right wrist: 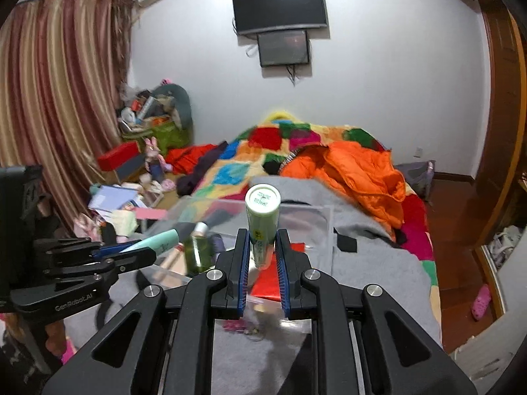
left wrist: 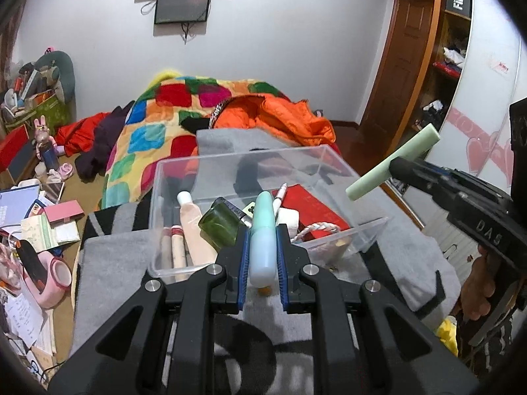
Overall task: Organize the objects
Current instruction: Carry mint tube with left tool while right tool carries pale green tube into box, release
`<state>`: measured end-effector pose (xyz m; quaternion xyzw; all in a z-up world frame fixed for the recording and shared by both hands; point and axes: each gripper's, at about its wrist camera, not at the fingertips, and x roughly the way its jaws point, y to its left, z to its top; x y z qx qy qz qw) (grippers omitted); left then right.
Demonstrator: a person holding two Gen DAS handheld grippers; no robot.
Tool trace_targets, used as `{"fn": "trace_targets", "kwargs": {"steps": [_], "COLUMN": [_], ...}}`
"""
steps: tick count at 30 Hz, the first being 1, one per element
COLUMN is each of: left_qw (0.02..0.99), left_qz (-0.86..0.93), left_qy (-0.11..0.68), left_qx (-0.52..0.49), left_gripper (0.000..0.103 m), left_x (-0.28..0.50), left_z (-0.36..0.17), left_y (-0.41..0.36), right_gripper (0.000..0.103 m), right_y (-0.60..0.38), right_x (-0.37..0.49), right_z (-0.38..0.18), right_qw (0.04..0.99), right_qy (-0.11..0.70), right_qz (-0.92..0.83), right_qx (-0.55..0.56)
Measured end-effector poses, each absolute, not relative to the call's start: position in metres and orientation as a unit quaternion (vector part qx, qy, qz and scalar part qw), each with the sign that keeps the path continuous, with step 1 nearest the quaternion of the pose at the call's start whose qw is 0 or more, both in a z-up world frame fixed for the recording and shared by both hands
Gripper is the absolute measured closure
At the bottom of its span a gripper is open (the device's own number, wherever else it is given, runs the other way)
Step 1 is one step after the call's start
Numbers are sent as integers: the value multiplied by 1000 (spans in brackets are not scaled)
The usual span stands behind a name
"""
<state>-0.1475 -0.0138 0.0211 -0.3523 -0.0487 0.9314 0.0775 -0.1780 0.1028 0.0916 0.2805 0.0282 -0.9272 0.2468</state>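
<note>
- Left wrist view: my left gripper [left wrist: 263, 247] is clenched on a pale teal bottle [left wrist: 262, 230], which stands upright between the blue pads, its rounded cap rising above the fingertips and its base low between the jaws.
- Just beyond it sits the clear plastic bin [left wrist: 230, 164] on a grey blanket [left wrist: 108, 256]; inside lie a dark green glass bottle [left wrist: 220, 227], a peach tube [left wrist: 192, 227] and a red box [left wrist: 313, 200].
- At the right of this view, my right gripper [left wrist: 393, 166] grasps a light green tube [left wrist: 393, 161] near its middle; the tube is tilted, far end up, held in the air over the bin's right edge.
- Right wrist view: the same light green tube [right wrist: 262, 220] is pinched between my right gripper's [right wrist: 262, 247] pads, its round white end printed with text and pointing away from me.
- At the left, the left gripper [right wrist: 145, 251] holds the teal bottle [right wrist: 158, 242] level, over the bin's [right wrist: 303, 214] near left part, beside the blurred green glass bottle [right wrist: 196, 250].
</note>
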Motion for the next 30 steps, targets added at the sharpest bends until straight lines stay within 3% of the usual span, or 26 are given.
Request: {"fn": "trace_targets", "kwargs": {"steps": [9,23,28,30], "left_qw": [73,67,72,71], "left_qz": [920,922,924,925], "left_qy": [-41,-44,-49,-51], "left_qx": [-382,-379,-373,-369], "left_gripper": [88,86,85,79], "left_x": [-183,-180,-167,-162], "left_z": [-8,-12,-4,0], "left_y": [-1,0,-1,-2], "right_gripper": [89,88,74,70], "right_y": [89,82,84,85], "right_x": [-207,-202,-190,-185], "right_z": [56,43,48,52], "right_qw": [202,241,246,246], "right_qy": [55,64,63,62], "right_qz": [-925,-905,-906,-908], "right_qx": [316,346,338,332]}}
